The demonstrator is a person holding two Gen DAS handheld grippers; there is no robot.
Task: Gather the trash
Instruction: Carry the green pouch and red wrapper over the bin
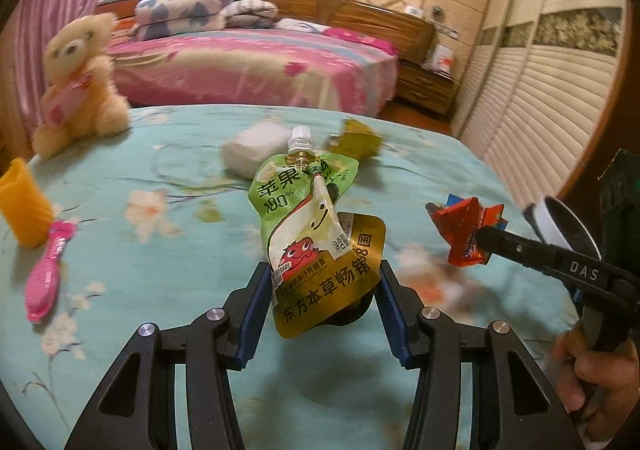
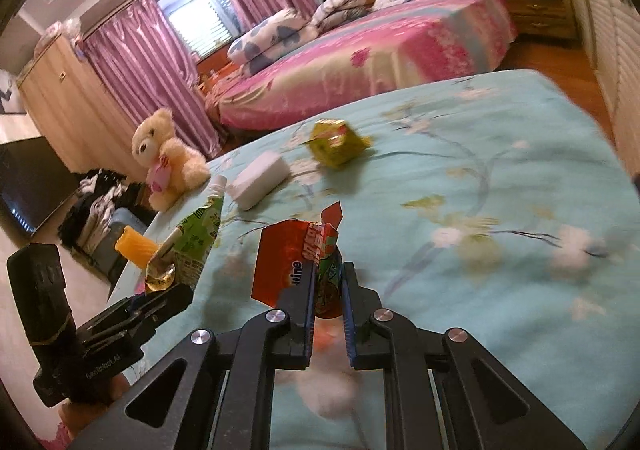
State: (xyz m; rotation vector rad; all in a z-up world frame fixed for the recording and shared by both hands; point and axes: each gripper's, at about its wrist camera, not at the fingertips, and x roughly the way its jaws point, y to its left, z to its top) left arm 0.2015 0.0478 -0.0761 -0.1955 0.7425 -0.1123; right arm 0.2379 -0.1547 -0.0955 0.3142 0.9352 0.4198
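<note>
- Step in hand, as I read it: mid-collection, both grippers loaded w/ trash lifted off the bed [image 1: 168, 154]; no bin or bag visible in either view.
- Left gripper [image 1: 320, 286]: jaws about half apart, clamped on two pouches stacked together: green juice pouch [image 1: 298, 210] w/ clear cap in front, gold pouch [image 1: 344, 278] behind it.
- Right gripper [image 2: 326, 290]: jaws nearly together, pinching a crumpled red wrapper [image 2: 292, 254]; the wrapper sticks up above the tips. Left view shows the same wrapper held off to the right, above the sheet.
- Still on the bed: a crushed green carton [image 2: 336, 142] far side, near a white block [image 2: 262, 174], which may be tissue or foam; can't tell if that one is trash.
- Not trash, prob. leave: teddy bear [image 1: 80, 78], orange cup [image 1: 24, 206], pink brush [image 1: 48, 270] on the left side of the bed.
- Next move calls for: carrying both loads to wherever the trash goes, then coming back for the carton. Grip on the stacked pouches looks loose-ish; gold one could slip out.
</note>
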